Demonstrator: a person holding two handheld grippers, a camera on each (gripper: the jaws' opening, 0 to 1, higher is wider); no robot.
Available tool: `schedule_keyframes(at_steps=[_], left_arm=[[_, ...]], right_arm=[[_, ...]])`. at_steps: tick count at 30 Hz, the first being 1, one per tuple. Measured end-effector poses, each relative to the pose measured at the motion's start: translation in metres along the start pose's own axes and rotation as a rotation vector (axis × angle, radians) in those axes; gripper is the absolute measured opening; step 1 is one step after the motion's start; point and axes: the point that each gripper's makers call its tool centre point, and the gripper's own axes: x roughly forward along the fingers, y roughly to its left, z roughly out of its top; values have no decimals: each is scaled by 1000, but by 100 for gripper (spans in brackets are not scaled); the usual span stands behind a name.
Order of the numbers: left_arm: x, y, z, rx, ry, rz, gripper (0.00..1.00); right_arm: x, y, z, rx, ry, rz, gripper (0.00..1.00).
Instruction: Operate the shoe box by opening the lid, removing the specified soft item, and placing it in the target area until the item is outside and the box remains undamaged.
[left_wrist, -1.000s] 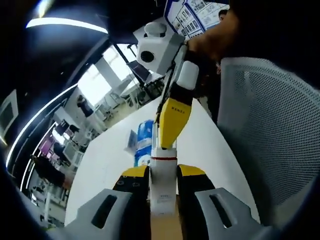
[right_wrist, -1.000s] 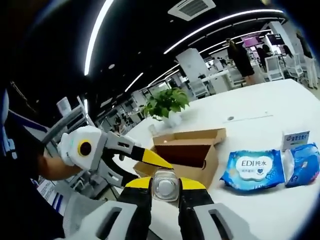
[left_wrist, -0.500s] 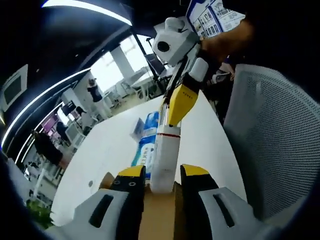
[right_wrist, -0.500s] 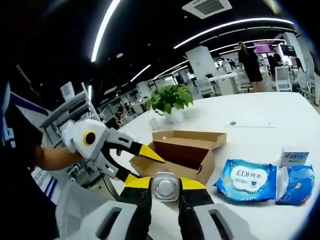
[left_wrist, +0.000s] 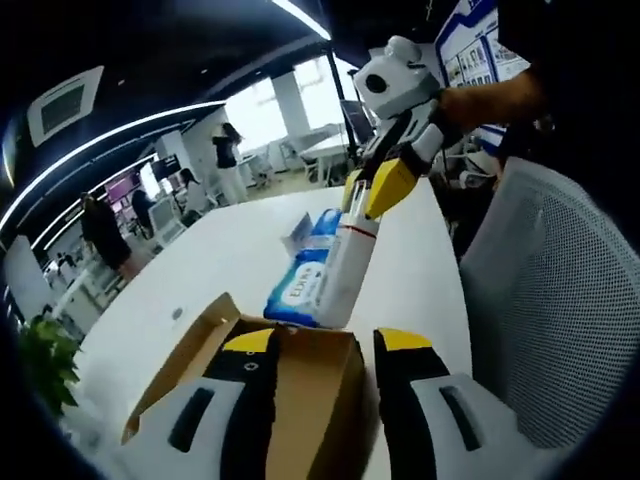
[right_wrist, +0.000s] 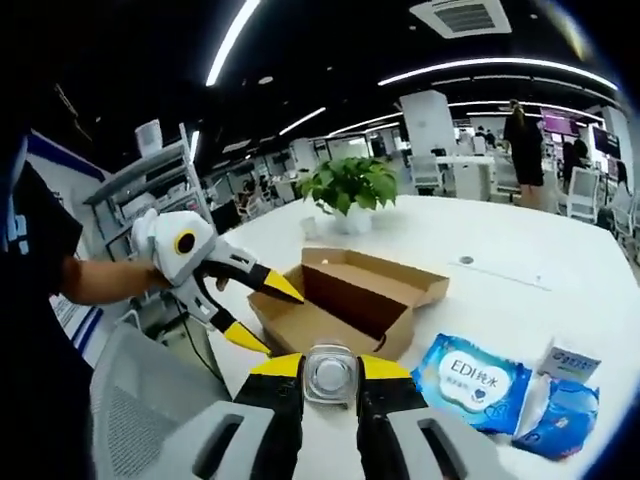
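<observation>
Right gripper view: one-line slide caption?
Right gripper holds a white tube above the table; left gripper open beside open cardboard box.

Wipes pack (right_wrist: 472, 380) beside box (right_wrist: 345, 300) on table (right_wrist: 520, 270).

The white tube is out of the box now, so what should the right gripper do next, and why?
Probably lower the white tube onto the bare white table near the blue wipes pack, then open. The right gripper is shut on the tube up in the air, the left gripper is open and no longer holding it, and the cardboard box already stands open.
</observation>
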Motion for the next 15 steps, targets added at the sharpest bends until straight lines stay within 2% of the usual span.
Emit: schedule_keyframes(at_steps=[6, 13, 15], left_arm=[[-8, 2, -9, -57, 9, 24, 44], [-20, 2, -17, -137, 10, 70, 49], [-23, 2, -19, -152, 12, 83, 50]], right_arm=[[-4, -17, 2, -155, 71, -4, 15], [-6, -34, 8, -235, 129, 16, 15], [-6, -38, 8, -282, 154, 24, 15]])
